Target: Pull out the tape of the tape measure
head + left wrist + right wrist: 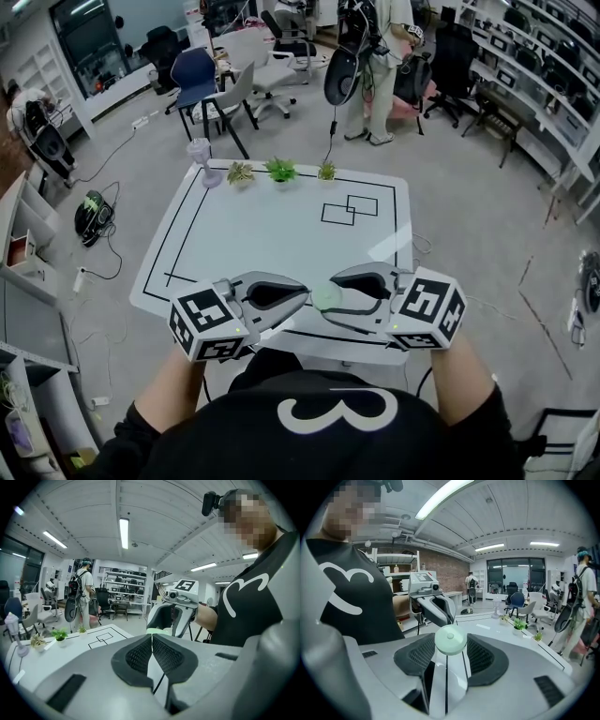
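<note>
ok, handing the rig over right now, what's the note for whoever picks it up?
Left gripper: shut, with its tips right at the tape measure. Whether it has the tape's end pinched can't be seen.
Right gripper: shut on the round, pale green tape measure, held over the near edge of the white table.
Done: case gripped, grippers tip to tip.
Left: no tape shows outside the case yet. Check that the left gripper has the tab, then draw the two apart.
</note>
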The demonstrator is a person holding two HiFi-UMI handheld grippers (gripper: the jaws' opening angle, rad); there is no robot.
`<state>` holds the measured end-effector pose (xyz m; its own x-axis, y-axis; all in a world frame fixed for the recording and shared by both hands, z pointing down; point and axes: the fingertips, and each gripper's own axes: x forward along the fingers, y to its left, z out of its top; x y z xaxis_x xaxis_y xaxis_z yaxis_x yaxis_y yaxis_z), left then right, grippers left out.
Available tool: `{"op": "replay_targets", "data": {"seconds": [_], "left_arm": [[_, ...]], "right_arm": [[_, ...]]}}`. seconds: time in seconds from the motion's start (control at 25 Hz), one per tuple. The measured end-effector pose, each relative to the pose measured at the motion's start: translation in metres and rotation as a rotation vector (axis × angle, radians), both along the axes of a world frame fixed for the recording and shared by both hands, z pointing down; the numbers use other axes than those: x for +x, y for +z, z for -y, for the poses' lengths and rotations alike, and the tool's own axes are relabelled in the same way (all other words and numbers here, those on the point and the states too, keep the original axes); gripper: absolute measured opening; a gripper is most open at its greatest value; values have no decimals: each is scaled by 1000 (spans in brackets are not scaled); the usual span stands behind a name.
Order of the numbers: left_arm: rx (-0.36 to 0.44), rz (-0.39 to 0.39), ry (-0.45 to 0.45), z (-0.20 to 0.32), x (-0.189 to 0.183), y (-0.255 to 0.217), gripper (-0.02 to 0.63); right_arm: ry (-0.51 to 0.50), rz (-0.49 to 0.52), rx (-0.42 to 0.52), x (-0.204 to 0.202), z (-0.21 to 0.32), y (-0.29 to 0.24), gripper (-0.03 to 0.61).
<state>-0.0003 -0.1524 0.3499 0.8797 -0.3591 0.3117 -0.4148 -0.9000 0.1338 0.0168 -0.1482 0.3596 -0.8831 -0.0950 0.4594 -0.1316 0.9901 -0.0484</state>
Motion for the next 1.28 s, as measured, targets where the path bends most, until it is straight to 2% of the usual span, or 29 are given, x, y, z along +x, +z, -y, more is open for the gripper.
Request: {"op": "replay_targets", "data": {"seconds": [0.28,0.6,1.08,1.28], "left_arm": [[-9,-9,-20,7,-7,8,11],[7,-1,-106,23,-21,12,11],[34,77,-223,30,-36,21,11],[39,90,-233,30,-39,21,12]], "right_arm": [[16,-29,1,3,10,8,218],[43,-56,3,7,24,12,218],[72,-52,-16,19,29,23,218],[75,-51,-23,22,30,25,218]]}}
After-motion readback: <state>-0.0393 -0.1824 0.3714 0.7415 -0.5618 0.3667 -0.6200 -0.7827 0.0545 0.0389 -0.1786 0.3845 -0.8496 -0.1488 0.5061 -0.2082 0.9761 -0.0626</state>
